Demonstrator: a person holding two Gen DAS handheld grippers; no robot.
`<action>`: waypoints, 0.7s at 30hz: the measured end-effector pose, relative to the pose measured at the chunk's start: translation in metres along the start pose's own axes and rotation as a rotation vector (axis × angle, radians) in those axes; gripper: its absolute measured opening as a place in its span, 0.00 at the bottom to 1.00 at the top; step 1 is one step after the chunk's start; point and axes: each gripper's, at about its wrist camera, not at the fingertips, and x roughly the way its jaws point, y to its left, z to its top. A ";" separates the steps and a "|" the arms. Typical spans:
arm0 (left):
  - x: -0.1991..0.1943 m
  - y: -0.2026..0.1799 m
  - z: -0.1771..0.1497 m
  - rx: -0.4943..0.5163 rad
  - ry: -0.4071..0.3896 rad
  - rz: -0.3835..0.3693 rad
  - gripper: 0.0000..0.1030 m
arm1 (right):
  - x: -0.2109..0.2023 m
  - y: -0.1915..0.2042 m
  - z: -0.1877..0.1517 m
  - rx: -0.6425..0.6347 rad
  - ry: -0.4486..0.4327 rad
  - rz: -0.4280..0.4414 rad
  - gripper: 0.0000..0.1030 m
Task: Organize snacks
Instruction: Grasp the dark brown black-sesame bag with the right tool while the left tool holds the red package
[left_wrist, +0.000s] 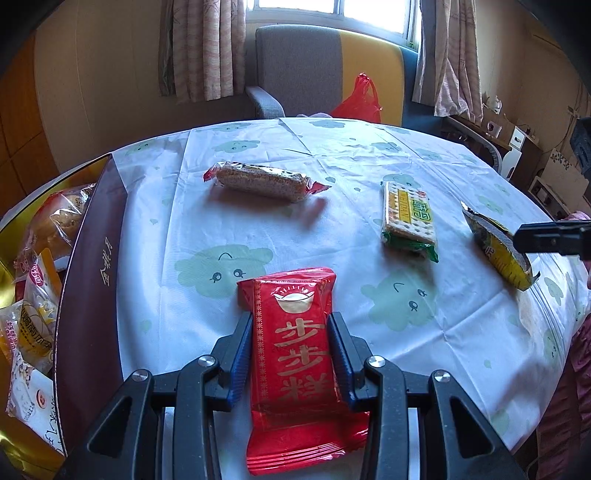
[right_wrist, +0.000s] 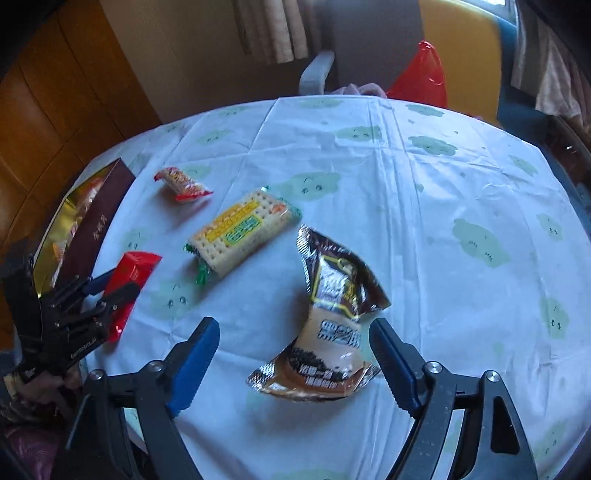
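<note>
My left gripper (left_wrist: 290, 318) is shut on a red snack packet (left_wrist: 291, 354) with gold lettering, its blue pads pressing both long sides just above the tablecloth. My right gripper (right_wrist: 293, 325) stands open over a crumpled brown and silver packet (right_wrist: 332, 314) that lies on the table between its fingers, untouched by the left pad. A sesame bar (left_wrist: 264, 181) in a red-ended wrapper and a green and yellow cracker pack (left_wrist: 408, 218) lie farther out. In the right wrist view the left gripper (right_wrist: 110, 291) shows at the left with the red packet (right_wrist: 133, 269).
A dark maroon box (left_wrist: 92, 258) with a gold lining, holding several wrapped snacks, stands at the table's left edge. A white tablecloth (right_wrist: 424, 221) with green clouds covers the round table. Behind it stand a grey and yellow chair (left_wrist: 303, 66) and a red plastic bag (left_wrist: 360, 99).
</note>
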 end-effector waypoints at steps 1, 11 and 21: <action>0.000 0.000 0.000 0.002 0.001 0.002 0.39 | 0.002 -0.005 0.001 0.027 0.000 0.002 0.81; 0.001 -0.001 0.000 0.007 0.006 0.014 0.39 | 0.016 -0.041 0.001 0.282 -0.014 0.065 0.75; 0.001 -0.003 0.000 0.015 0.007 0.027 0.39 | 0.032 -0.004 0.001 0.126 -0.037 -0.015 0.28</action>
